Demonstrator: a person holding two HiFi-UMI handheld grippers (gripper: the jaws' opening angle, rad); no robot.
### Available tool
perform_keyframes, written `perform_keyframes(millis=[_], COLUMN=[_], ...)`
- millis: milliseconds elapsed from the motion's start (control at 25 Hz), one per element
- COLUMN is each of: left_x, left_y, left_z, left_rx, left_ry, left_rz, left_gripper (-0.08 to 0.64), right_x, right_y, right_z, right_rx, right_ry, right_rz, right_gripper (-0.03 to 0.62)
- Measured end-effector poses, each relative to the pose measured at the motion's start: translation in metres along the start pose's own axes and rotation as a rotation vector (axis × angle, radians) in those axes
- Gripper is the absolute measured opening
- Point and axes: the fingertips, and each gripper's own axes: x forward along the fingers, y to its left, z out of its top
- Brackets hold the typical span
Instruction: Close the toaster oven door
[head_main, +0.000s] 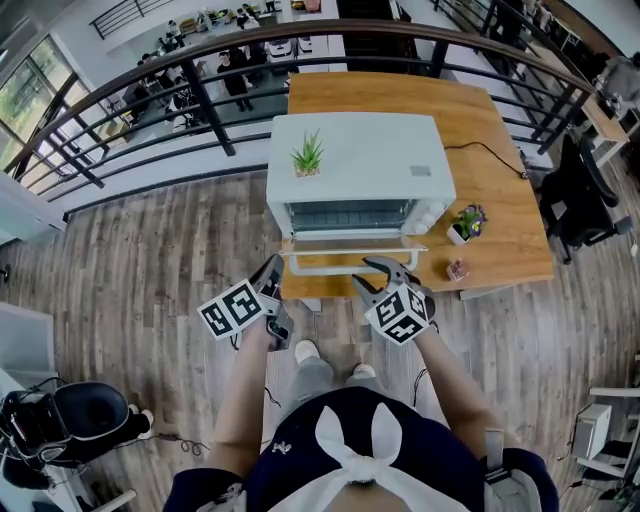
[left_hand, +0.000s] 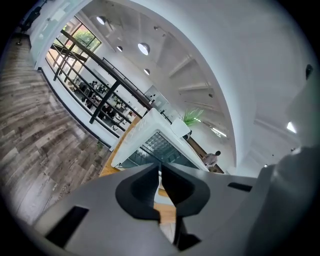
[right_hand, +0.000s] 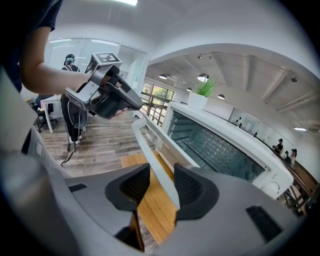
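A white toaster oven (head_main: 355, 160) stands on a wooden table (head_main: 505, 245), its glass door dropped open toward me. The door's white handle bar (head_main: 340, 251) runs across the front edge. My right gripper (head_main: 385, 268) is closed around that bar; in the right gripper view the handle (right_hand: 150, 145) fills the gap between the jaws of the right gripper (right_hand: 162, 185), with the open oven cavity (right_hand: 215, 145) beyond. My left gripper (head_main: 274, 268) hovers just left of the door's corner, shut and holding nothing. In the left gripper view the left gripper (left_hand: 161, 172) points at the oven (left_hand: 150, 135).
A small potted plant (head_main: 307, 157) sits on the oven's top. Another little plant (head_main: 465, 222) and a small pink object (head_main: 457, 269) stand on the table to the right, where a black cable (head_main: 490, 150) trails. A railing (head_main: 200, 100) runs behind; a black chair (head_main: 580, 190) stands at right.
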Motion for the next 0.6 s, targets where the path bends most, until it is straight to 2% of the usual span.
perform_keyframes(millis=[200, 600], left_x=[-0.001, 0.004], left_y=[-0.001, -0.001], left_z=[-0.009, -0.024], left_rx=[0.05, 0.076], left_ry=[0.025, 0.049], left_rz=[0.022, 0.038], left_gripper=[0.031, 0.031], right_x=[0.0, 0.004], right_y=[-0.001, -0.008], right_z=[0.002, 0.002], right_rx=[0.0, -0.005], right_ry=[0.002, 0.001], right_rz=[-0.001, -0.008], right_gripper=[0.156, 0.158])
